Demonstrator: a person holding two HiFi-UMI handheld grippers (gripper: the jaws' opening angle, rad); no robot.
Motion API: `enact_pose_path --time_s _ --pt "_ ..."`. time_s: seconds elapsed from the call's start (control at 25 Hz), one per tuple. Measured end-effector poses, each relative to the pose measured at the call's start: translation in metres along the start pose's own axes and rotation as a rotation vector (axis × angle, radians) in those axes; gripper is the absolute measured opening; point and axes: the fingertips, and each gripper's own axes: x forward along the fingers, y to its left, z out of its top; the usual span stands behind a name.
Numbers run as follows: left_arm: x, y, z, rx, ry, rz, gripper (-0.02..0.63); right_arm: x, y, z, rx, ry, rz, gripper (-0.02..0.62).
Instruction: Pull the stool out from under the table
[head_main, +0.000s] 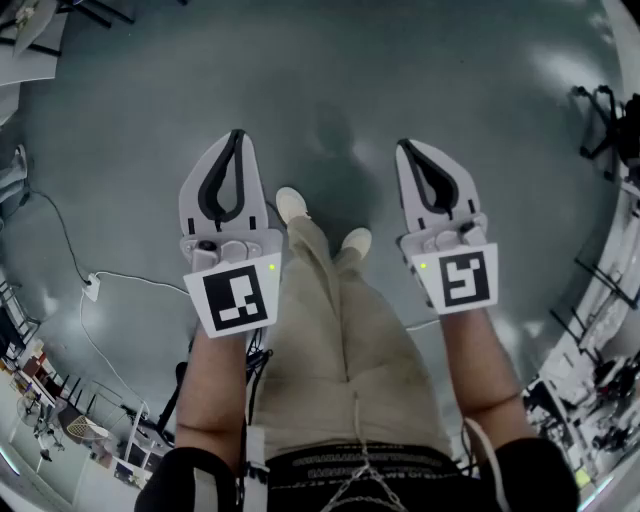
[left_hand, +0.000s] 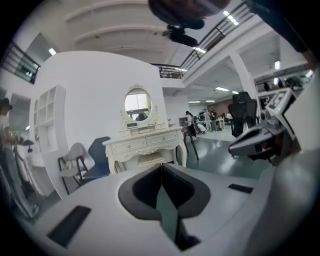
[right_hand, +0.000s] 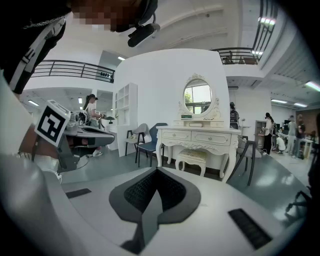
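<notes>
Head view: L hand-held gripper (head_main: 237, 135) & R hand-held gripper (head_main: 403, 146) closed, empty; parallel, fwd.

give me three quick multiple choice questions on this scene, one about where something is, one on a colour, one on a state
1. Where is the stool?
A) tucked under the dressing table
B) on top of it
C) between a gripper's jaws

2. What colour is the chair beside the pale grey chair?
A) red
B) blue
C) yellow

3. How do the jaws of the left gripper and the right gripper stand?
A) both wide apart
B) one closed on the stool
C) both together, nothing between them

Answers: 1 A, the stool sits between the table's legs; 2 B, its seat and back are dark blue; 3 C, each gripper view shows the jaws meeting, empty.
</notes>
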Motion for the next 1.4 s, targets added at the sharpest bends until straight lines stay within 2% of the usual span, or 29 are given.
enact_pose_path --time_s 0.08,0.16,0.32,0.48,0.72,0.76,0.84,0.92,1.04,1.12,1.4 --pt "0.000 -0.004 -0.008 0.113 0.033 -0.039 0.006 0.008 -0.001 0.000 0.001 -0.006 -0.003 0.002" --pt "0.004 -0.002 -0.013 0.139 0.047 -0.057 0.006 0.017 -0.003 0.002 0.005 -0.010 -0.008 0.002" --pt "0.020 0.017 -0.011 0.041 0.042 -0.052 0.006 0.040 -0.004 0.015 0.016 -0.019 -0.017 0.002" --pt "0.042 0.030 -0.010 -0.046 0.043 -0.083 0.006 0.064 -0.008 0.022 0.019 -0.008 -0.047 0.002" --pt "0.067 0.064 -0.009 -0.015 0.066 -0.051 0.009 0.091 -0.014 0.035 0.055 -0.011 -0.095 0.003" --pt "0.071 0.067 -0.010 -0.025 0.072 -0.063 0.029 0.095 -0.015 0.036 0.060 -0.009 -0.103 0.003" --pt "0.078 0.074 -0.011 -0.051 0.076 -0.094 0.121 0.104 -0.012 0.038 0.066 0.002 -0.110 0.033" --pt "0.081 0.079 -0.010 -0.052 0.073 -0.117 0.124 0.111 -0.009 0.039 0.077 0.019 -0.105 0.116" --pt "0.090 0.078 -0.012 -0.016 0.070 -0.144 0.124 0.113 -0.018 0.039 0.072 0.021 -0.113 0.127" --pt "0.096 0.079 -0.017 -0.026 0.077 -0.147 0.124 0.114 -0.025 0.034 0.040 0.022 -0.123 0.139" --pt "0.116 0.087 -0.021 -0.032 0.106 -0.117 0.123 0.125 -0.050 0.021 0.066 0.032 -0.137 0.146"
